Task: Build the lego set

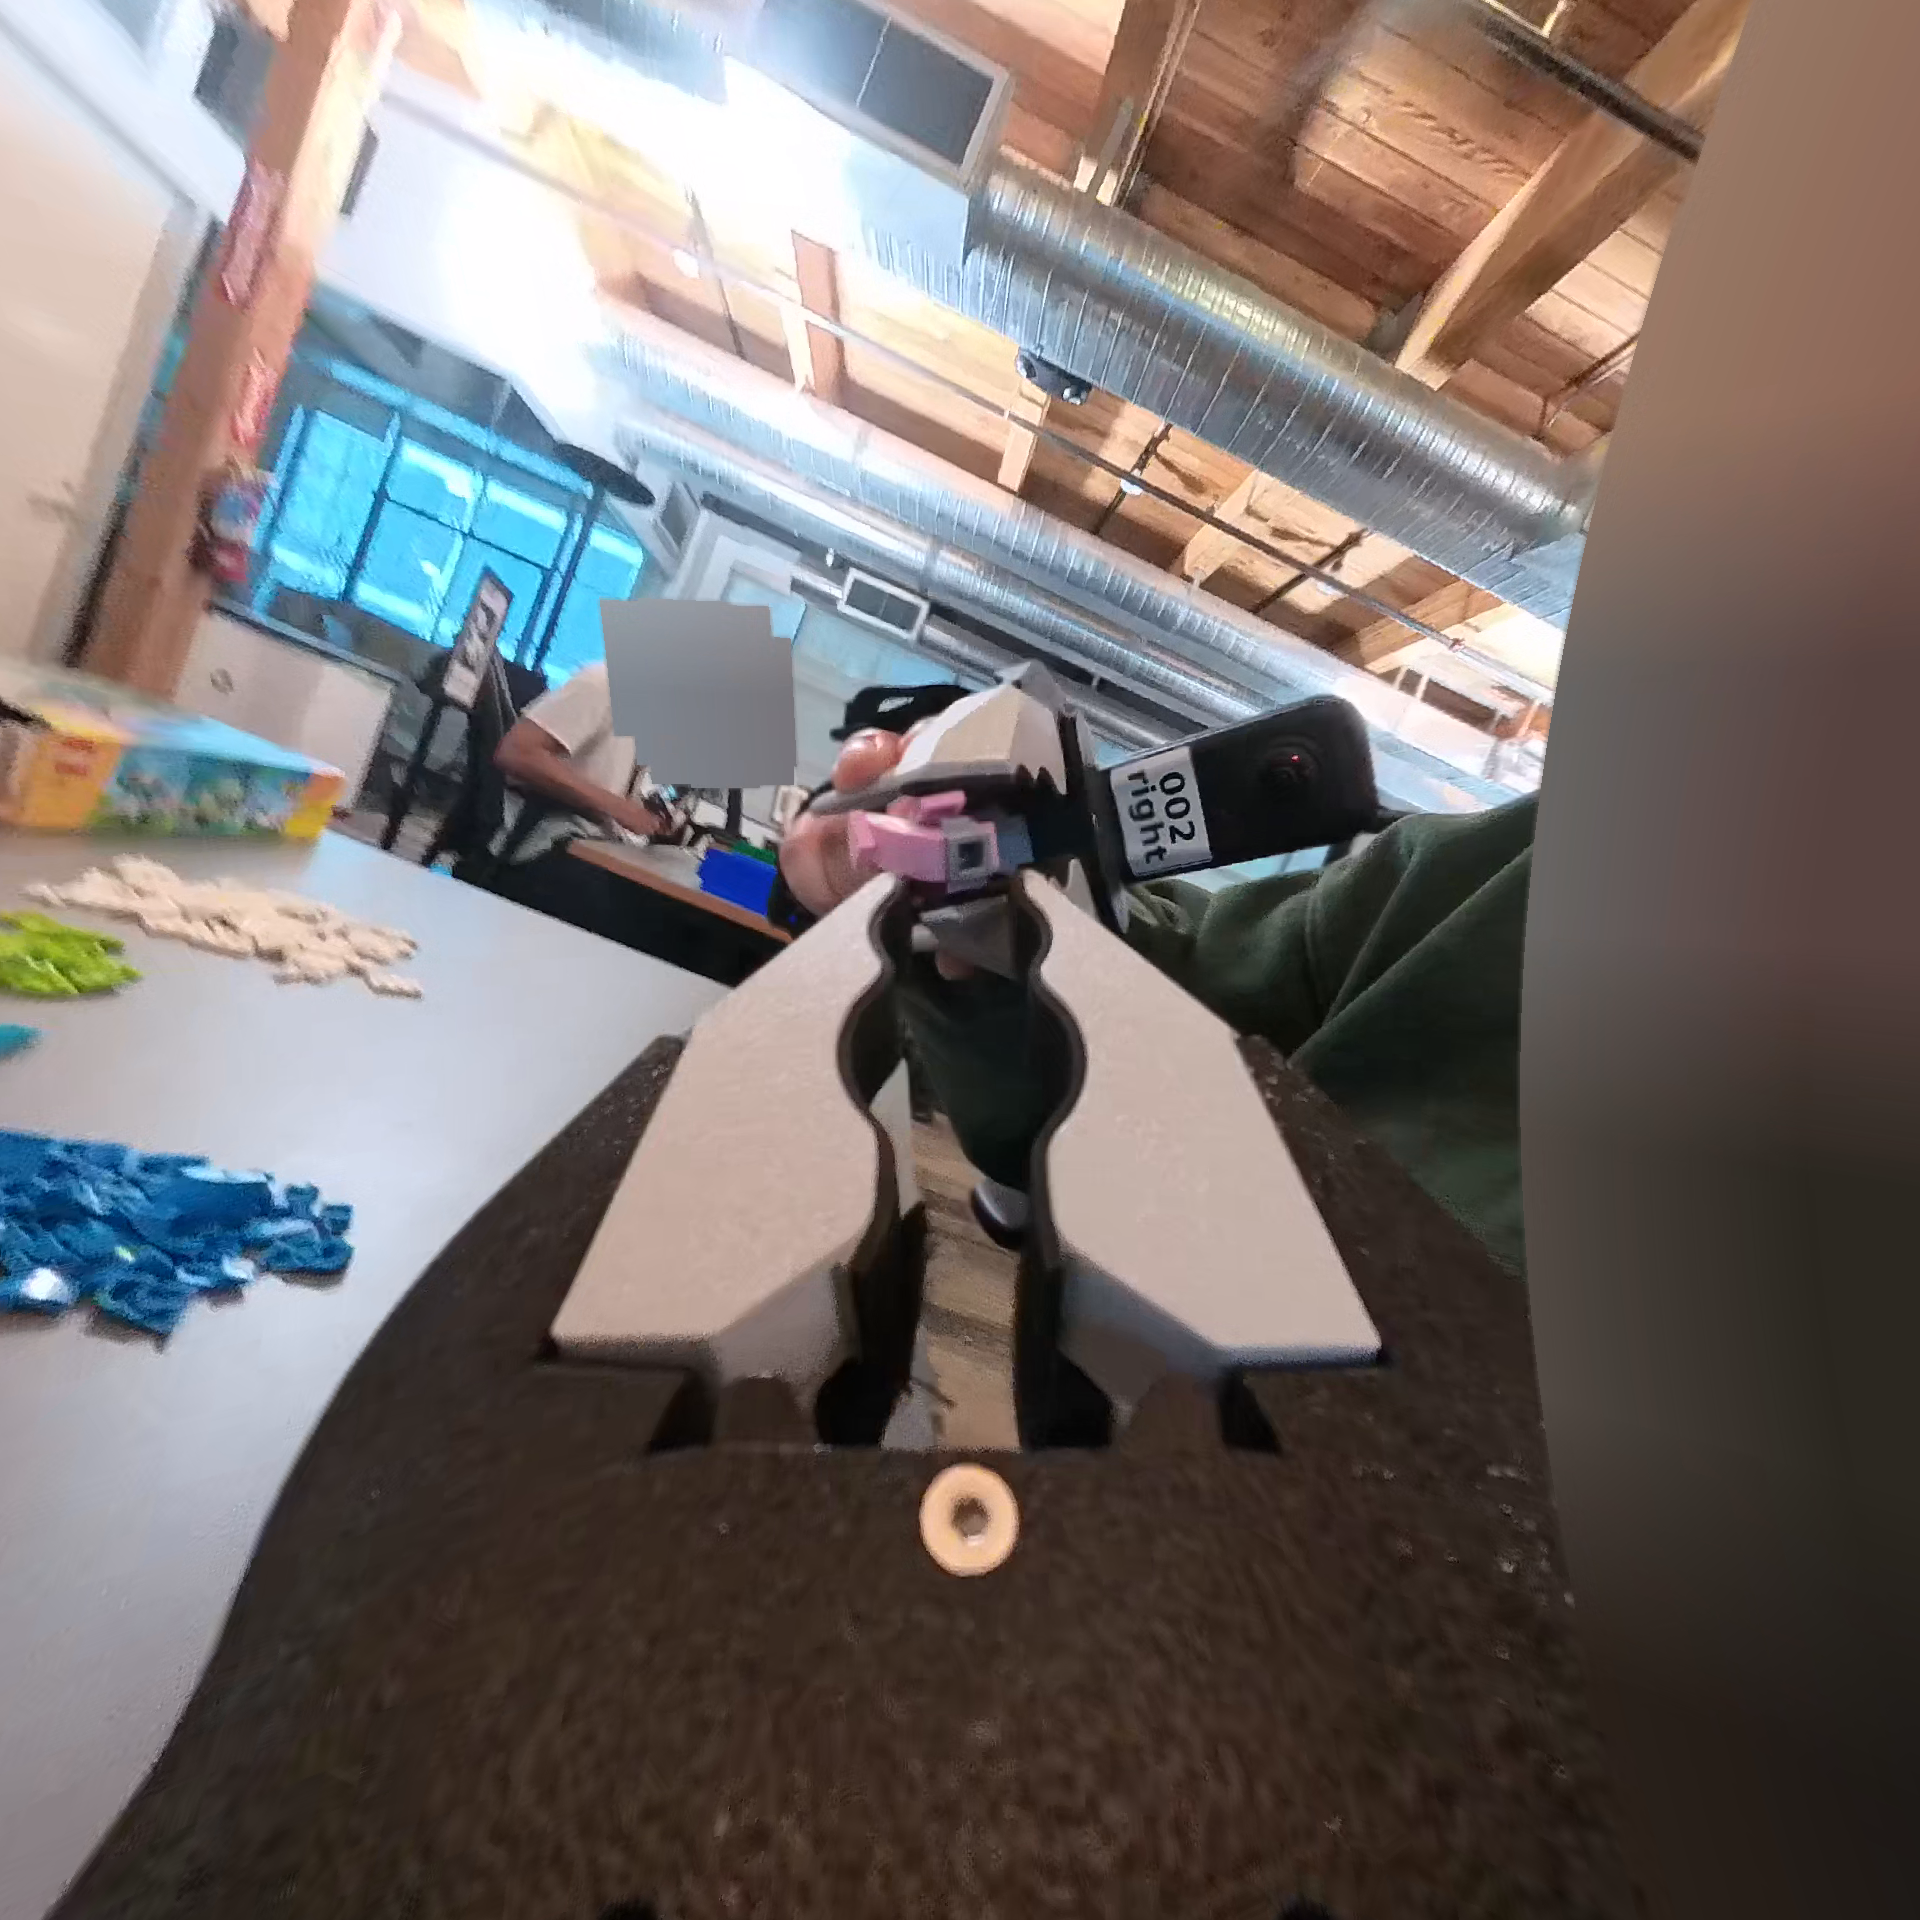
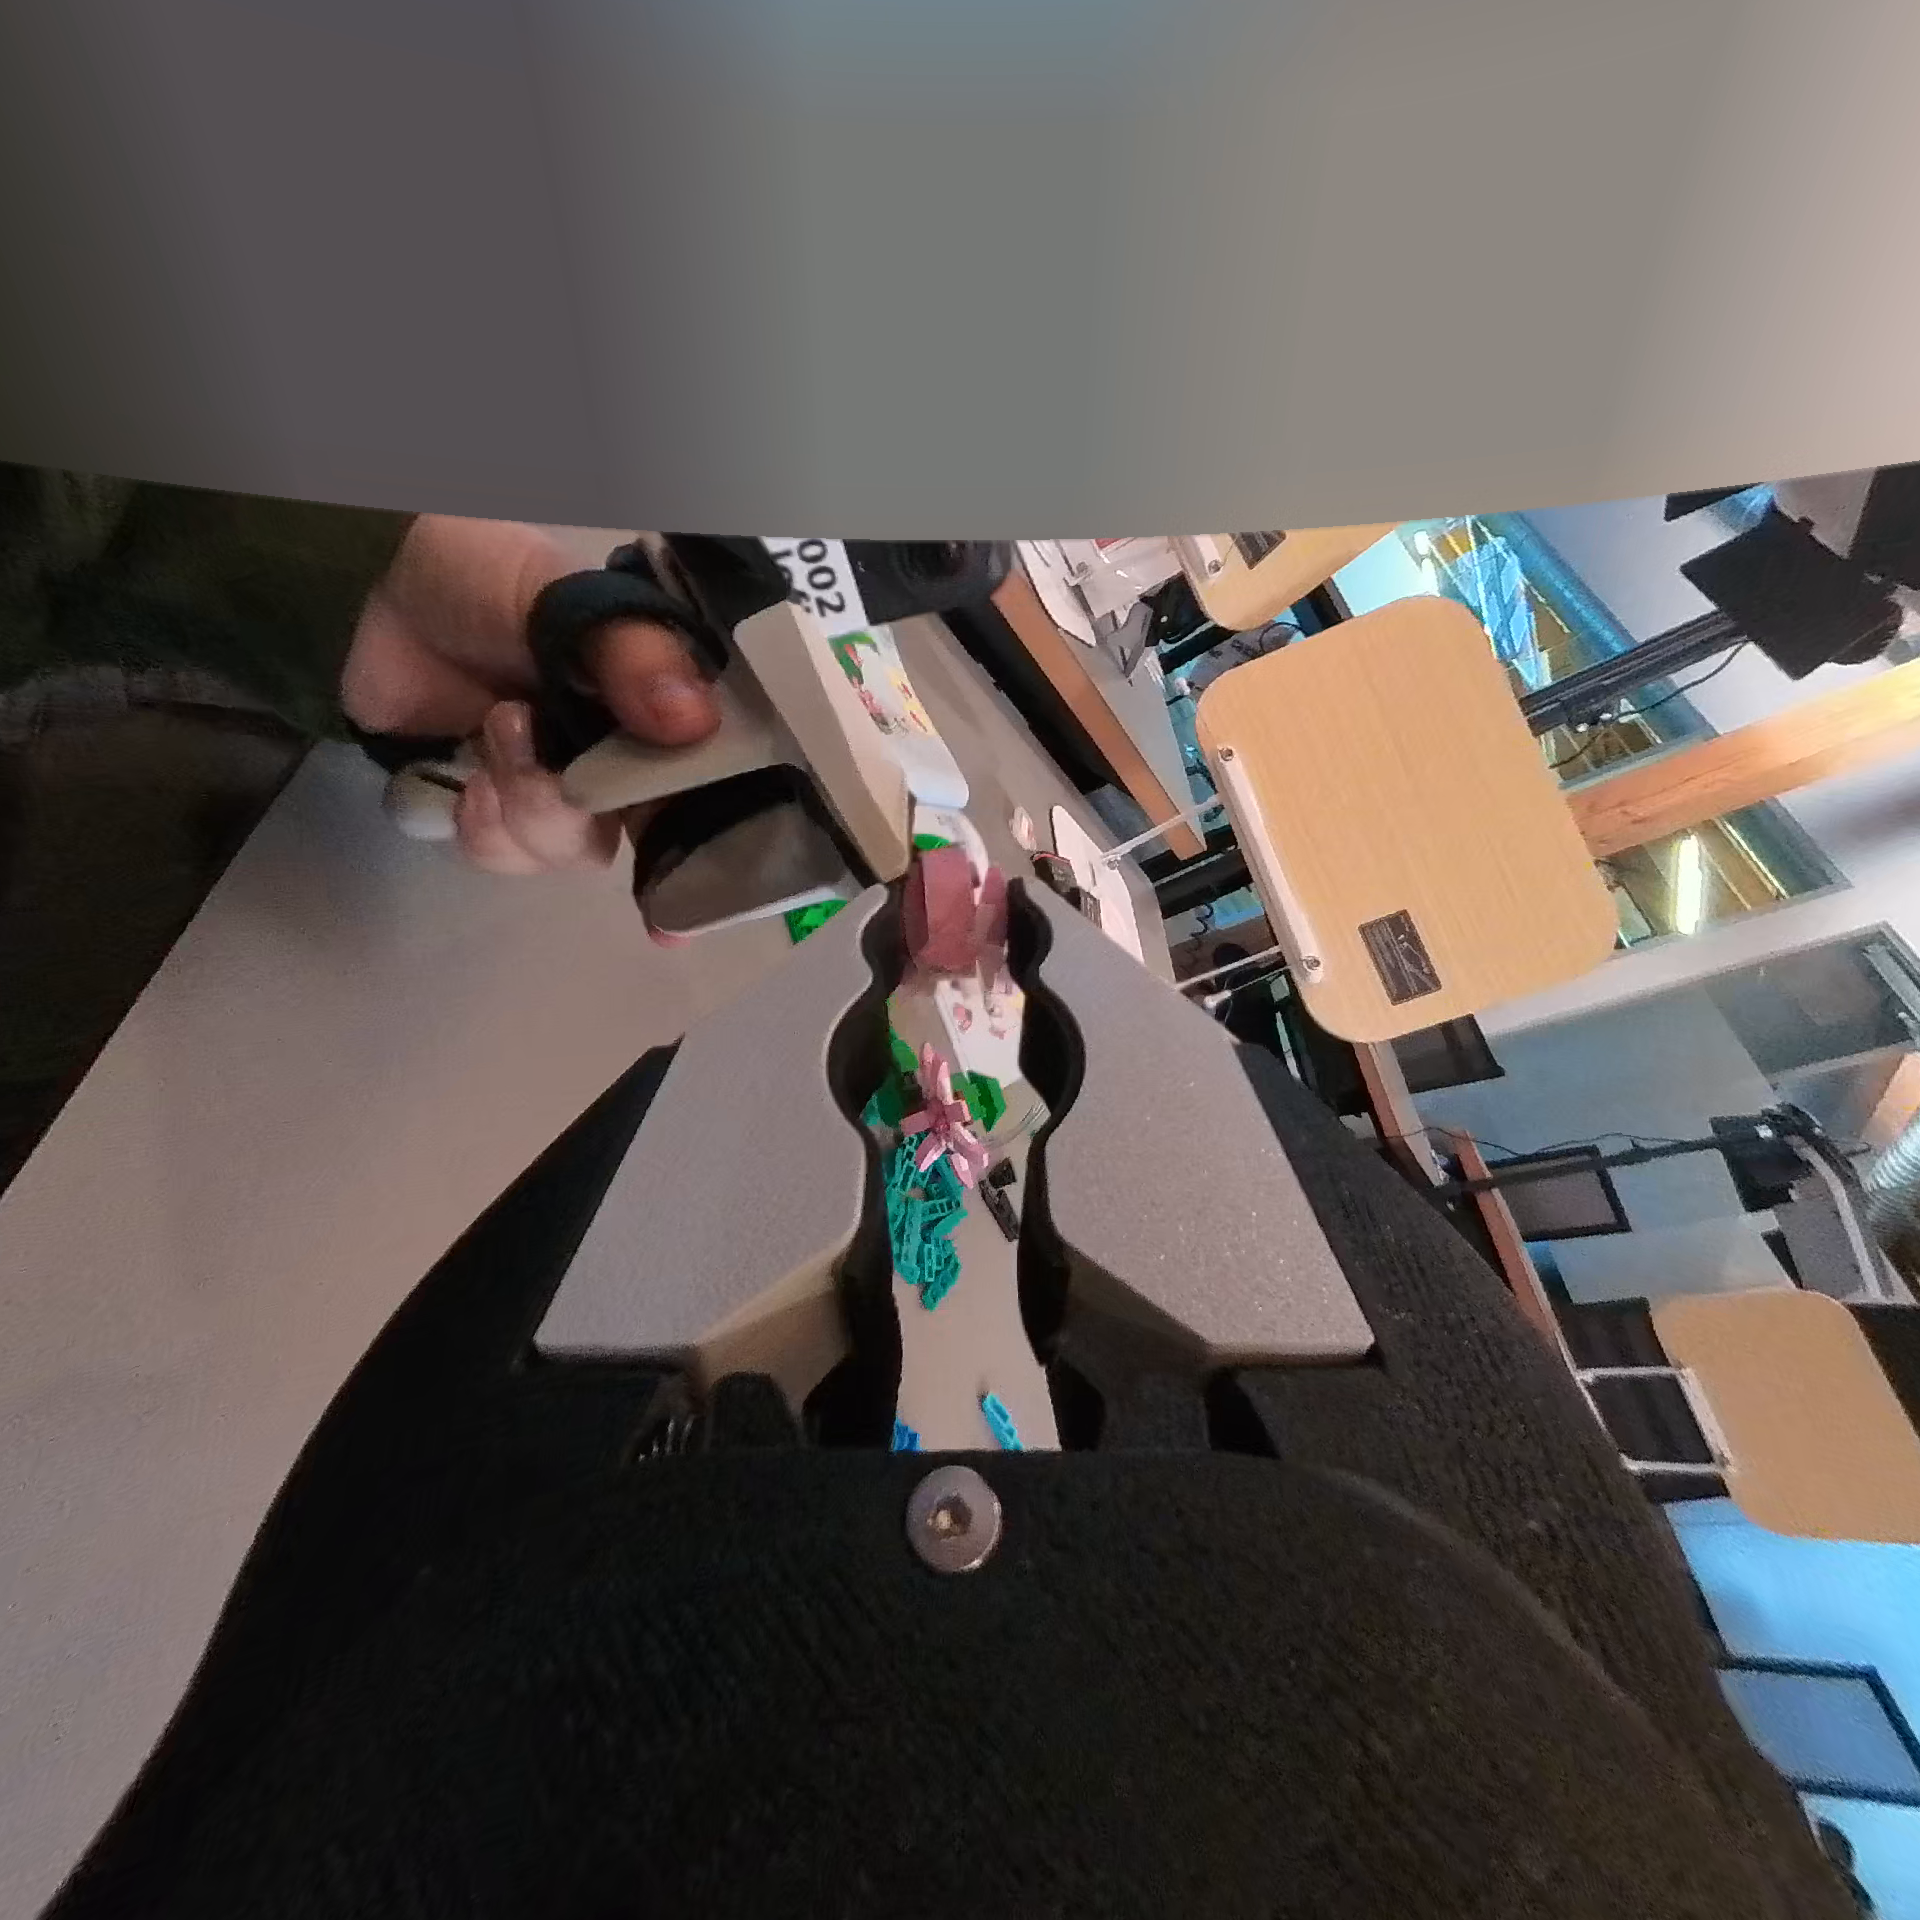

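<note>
Both jaws pinching one pink lego piece point(image 1: 914, 840) from opposite sides, tips meeting mid-air above table point(image 1: 436, 1091): left gripper point(image 1: 951, 902), right gripper point(image 2: 951, 914). Blue bricks point(image 1: 156, 1236) piled left.

**Pink-and-grey piece held up in the air**

A small lego assembly point(image 1: 925, 844) hangs well above the table: pink bricks, a grey block with a square hole, a dark underside, pinched between grey fingertips. Down on the grey tabletop lie loose piles: blue point(image 1: 156, 1236), white point(image 1: 239, 920), lime point(image 1: 57, 951). The right wrist view adds teal pieces point(image 2: 925, 1226) and a pink flower point(image 2: 940, 1117).
</note>
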{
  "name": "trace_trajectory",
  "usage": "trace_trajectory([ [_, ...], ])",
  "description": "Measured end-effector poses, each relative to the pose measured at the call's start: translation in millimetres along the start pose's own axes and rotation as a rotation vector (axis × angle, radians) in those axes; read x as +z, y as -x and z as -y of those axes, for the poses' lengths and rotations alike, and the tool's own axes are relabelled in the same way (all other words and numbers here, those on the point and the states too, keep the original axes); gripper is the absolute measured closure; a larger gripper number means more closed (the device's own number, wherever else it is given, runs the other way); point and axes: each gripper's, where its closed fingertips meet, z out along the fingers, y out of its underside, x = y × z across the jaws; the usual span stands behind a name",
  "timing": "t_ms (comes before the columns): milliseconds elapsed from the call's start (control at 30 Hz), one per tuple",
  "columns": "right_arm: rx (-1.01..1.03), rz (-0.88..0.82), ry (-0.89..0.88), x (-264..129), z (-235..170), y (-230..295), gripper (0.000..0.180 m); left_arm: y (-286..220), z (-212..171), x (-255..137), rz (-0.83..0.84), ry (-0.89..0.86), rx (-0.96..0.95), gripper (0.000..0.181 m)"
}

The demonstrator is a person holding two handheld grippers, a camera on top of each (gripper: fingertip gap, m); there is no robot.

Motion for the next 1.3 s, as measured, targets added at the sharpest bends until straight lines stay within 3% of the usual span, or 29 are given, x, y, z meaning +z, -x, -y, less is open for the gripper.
trace_trajectory([
  [833,-0.051,-0.106,0.048,6,1,-13,0.163,3,16,0,0.073,-0.127,0.094,0.158],
  [1067,-0.066,-0.12,0.073,6,-2,-13,0.163,4,25,-6,0.071,-0.178,0.066,0.143],
  [1300,-0.078,-0.115,0.076,7,-3,-9,0.163,10,15,-2,0.11,-0.102,0.063,0.163],
])
